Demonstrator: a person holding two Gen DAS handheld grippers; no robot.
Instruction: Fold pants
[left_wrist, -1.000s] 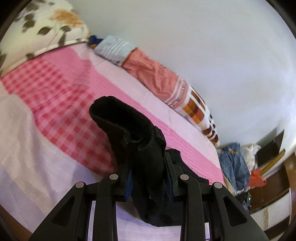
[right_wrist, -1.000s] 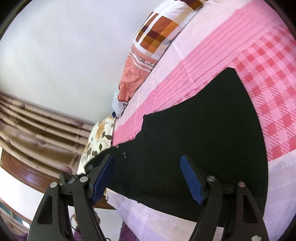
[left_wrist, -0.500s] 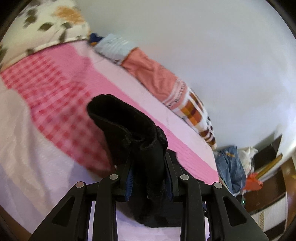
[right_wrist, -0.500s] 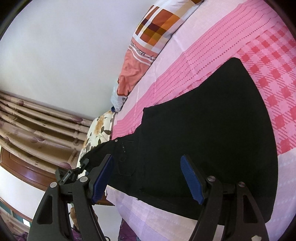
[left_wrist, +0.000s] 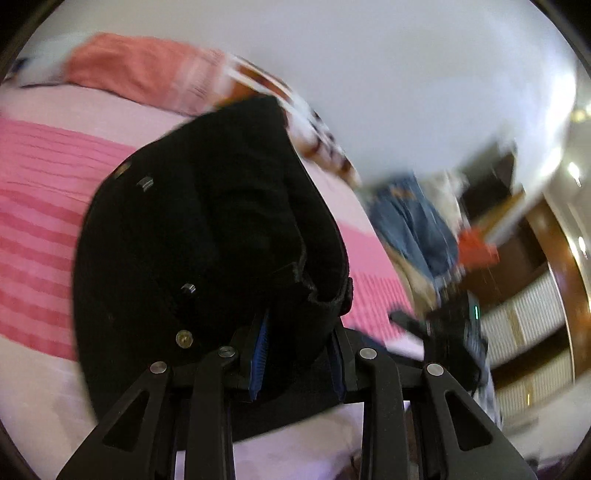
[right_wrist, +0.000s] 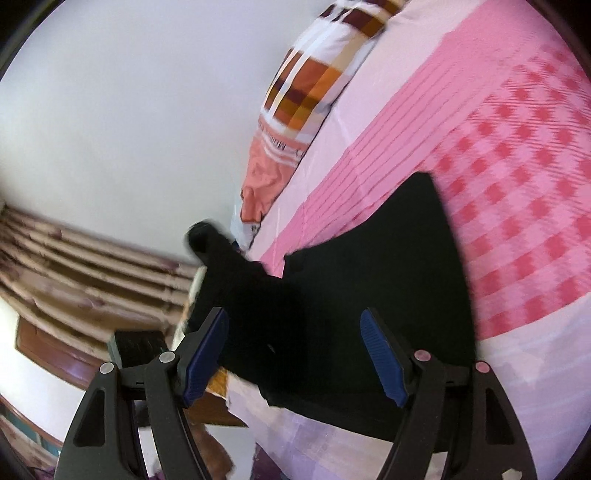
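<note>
Pants: black pants lie spread on the pink bedspread, reaching from its checked middle toward the pale near edge; one end is lifted off the bed into a raised fold with metal buttons and rivets showing.
Left gripper: the left gripper is pinched on a bunched fold of the black cloth, its blue pads pressed against the fabric on both sides; the view is blurred.
Right gripper: the right gripper stands spread wide above the flat part of the pants, its blue pads clear of the cloth, nothing caught between them.
Bedspread: pink stripes and checks in the middle, pale pink bands along the edges.
Pillow: a long pillow in orange, brown and white checks with a salmon end lies along the far edge of the bed against the white wall.
Beyond the bed's far corner: a blue denim garment heaped, blurred, beside wooden furniture.
</note>
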